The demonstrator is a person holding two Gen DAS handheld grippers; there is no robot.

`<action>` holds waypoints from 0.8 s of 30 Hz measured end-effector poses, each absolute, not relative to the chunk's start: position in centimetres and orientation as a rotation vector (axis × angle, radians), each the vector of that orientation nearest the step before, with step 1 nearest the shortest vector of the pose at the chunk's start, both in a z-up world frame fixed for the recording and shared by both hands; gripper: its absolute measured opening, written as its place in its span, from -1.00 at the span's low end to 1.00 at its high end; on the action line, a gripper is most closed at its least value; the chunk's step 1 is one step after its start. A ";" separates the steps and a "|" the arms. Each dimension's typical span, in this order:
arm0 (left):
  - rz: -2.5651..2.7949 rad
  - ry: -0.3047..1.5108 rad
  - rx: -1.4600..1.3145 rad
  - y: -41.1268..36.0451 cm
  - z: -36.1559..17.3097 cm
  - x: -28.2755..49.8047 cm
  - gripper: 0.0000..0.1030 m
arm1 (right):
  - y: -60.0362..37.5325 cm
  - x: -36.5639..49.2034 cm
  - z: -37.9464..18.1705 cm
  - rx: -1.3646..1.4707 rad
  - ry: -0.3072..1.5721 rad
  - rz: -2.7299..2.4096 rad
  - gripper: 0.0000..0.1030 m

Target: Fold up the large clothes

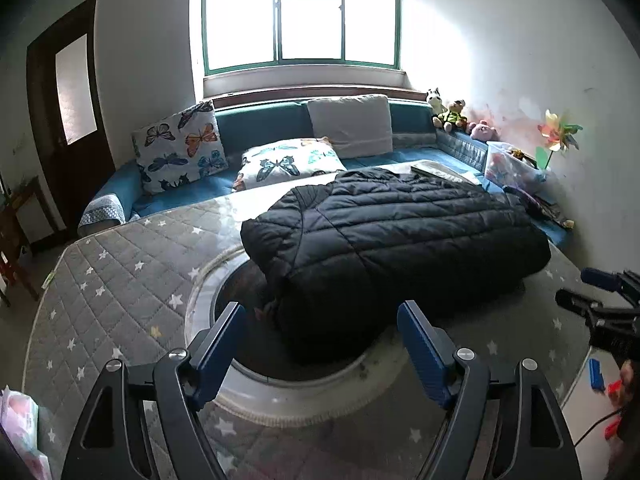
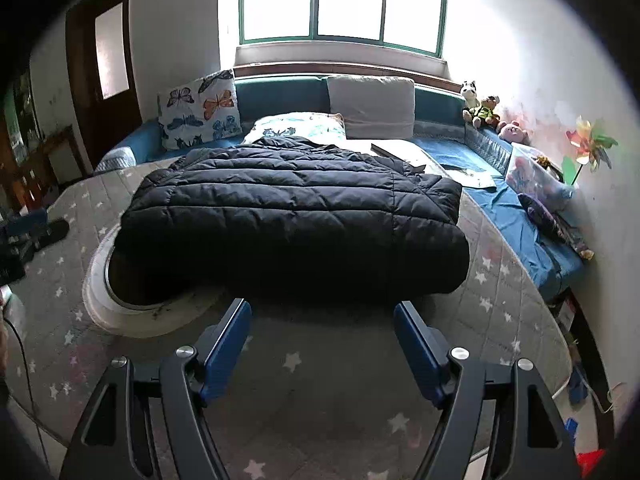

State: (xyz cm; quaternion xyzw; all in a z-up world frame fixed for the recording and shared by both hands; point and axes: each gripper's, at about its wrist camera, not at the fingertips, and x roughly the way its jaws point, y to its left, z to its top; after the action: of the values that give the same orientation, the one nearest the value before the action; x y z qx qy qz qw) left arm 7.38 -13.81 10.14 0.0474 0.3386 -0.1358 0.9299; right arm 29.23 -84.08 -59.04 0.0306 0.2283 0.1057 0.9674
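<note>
A dark quilted puffer jacket [image 2: 292, 216] is lying folded into a thick rectangular bundle on a grey mat [image 1: 120, 280] printed with white stars, its near edge hanging over a round white-rimmed opening [image 1: 304, 388] in that mat. The left gripper [image 1: 320, 320] is hovering just in front of the jacket's near corner, its blue-padded jaws standing wide apart with nothing between them and not touching the fabric. The right gripper [image 2: 322, 316] is sitting just short of the jacket's long near edge, jaws likewise spread wide and empty. Behind the mat a blue sofa [image 1: 264, 124] is running along the wall under a bright window [image 1: 300, 16], carrying two butterfly-print cushions [image 1: 180, 144] and a plain grey cushion [image 1: 352, 124]. Soft toys [image 1: 452, 114] are sitting on the sofa's right end, beside a clear plastic box [image 1: 512, 164] and a colourful pinwheel [image 1: 560, 132]. A dark door [image 1: 68, 108] is standing at the left
</note>
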 end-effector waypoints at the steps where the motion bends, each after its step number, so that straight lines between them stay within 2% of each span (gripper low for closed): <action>1: -0.275 0.694 0.096 -13.7 10.0 6.9 0.62 | -84.1 28.9 -59.0 0.069 0.458 0.217 0.57; 24: -0.252 0.697 0.086 -12.3 9.9 4.7 0.62 | -83.8 26.9 -58.1 0.072 0.408 0.218 0.57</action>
State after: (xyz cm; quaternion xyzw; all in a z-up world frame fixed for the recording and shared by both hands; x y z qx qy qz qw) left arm 4.70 -12.33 9.92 0.0418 0.3405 -0.1232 0.9312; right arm 26.95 -83.83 -58.09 0.0355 0.2021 0.1080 0.9728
